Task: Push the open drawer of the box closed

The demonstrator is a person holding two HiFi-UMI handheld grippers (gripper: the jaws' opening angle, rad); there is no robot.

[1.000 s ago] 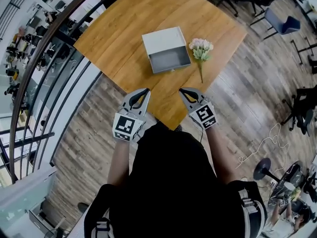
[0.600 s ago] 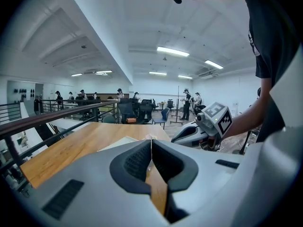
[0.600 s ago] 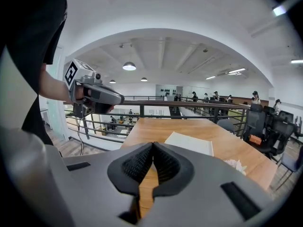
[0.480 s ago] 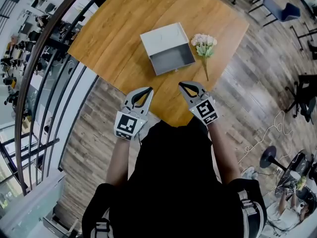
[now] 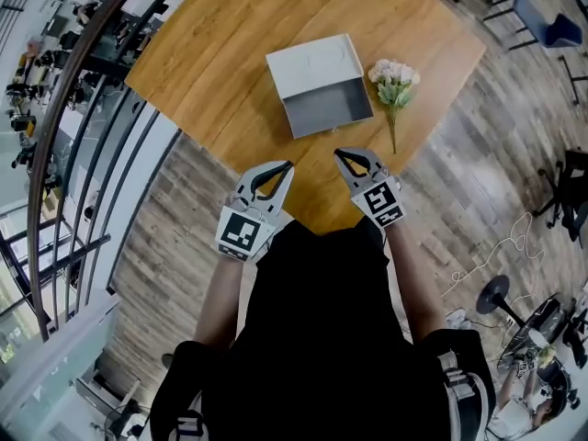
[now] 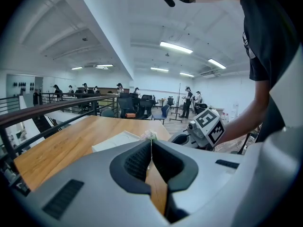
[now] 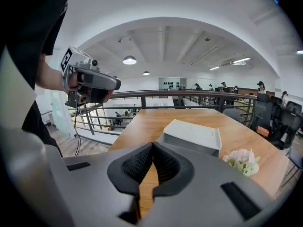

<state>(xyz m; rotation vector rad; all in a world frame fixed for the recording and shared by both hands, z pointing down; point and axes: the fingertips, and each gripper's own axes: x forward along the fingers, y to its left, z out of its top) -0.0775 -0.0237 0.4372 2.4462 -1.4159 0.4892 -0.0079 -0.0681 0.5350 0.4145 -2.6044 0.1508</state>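
A white box [image 5: 310, 66] lies on the wooden table [image 5: 220, 53], its grey drawer [image 5: 329, 108] pulled open toward me. Both grippers hover over the table's near corner, short of the drawer front. My left gripper [image 5: 287, 165] is shut and empty, below and left of the drawer. The right gripper [image 5: 338, 152] is also shut and empty, just below the drawer's front edge. In the left gripper view the closed jaws [image 6: 150, 143] point at the box [image 6: 118, 141]. From the right gripper view, the box [image 7: 194, 134] lies ahead of the closed jaws [image 7: 152, 145].
A small bunch of pale flowers [image 5: 393, 76] lies right of the box, stem toward me. A curved railing [image 5: 83, 118] runs along the table's left side. Wood floor and a cable [image 5: 487, 255] lie to the right; office chairs stand far off.
Both grippers have moved forward toward the drawer front, the right one coming closest. The box and flowers have not moved on the table.
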